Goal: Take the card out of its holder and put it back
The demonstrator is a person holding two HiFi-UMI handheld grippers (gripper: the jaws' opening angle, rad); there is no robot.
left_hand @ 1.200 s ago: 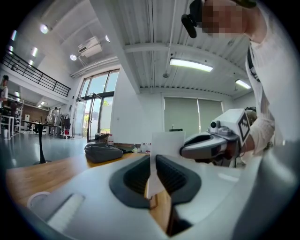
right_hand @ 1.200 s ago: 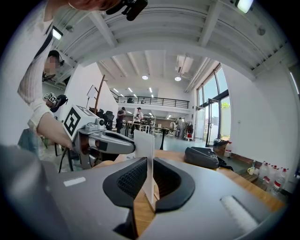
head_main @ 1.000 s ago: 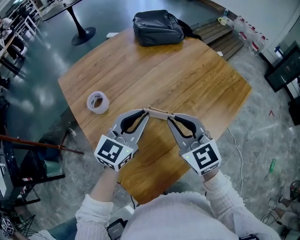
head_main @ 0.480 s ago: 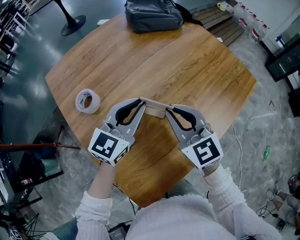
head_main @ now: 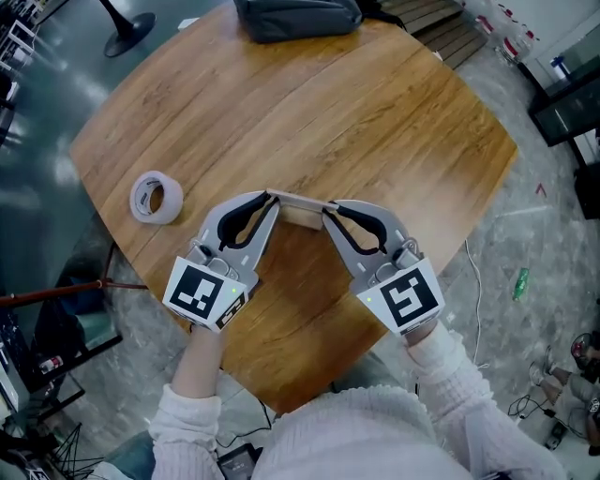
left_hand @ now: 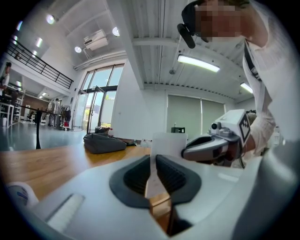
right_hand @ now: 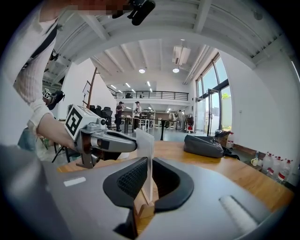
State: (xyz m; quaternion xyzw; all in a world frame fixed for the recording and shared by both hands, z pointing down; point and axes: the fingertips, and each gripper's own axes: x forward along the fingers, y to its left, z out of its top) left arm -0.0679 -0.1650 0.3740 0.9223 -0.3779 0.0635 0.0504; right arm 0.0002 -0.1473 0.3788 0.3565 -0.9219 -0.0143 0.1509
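Over the near part of the tabletop [head_main: 375, 122], the left hand-held gripper [head_main: 270, 199] and the right hand-held gripper [head_main: 328, 208] were held tip to tip. Each was clamped on one end of the card [head_main: 300, 200], which stood upright, apparently seated in its wooden holder [head_main: 302, 217]. Farther off, a tape roll [head_main: 156, 197] was seen by the left edge and a dark bag [head_main: 295, 17] at the far edge.

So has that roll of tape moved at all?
No. The tape roll sits at the same spot beside the table's left edge; only the head view has shifted.
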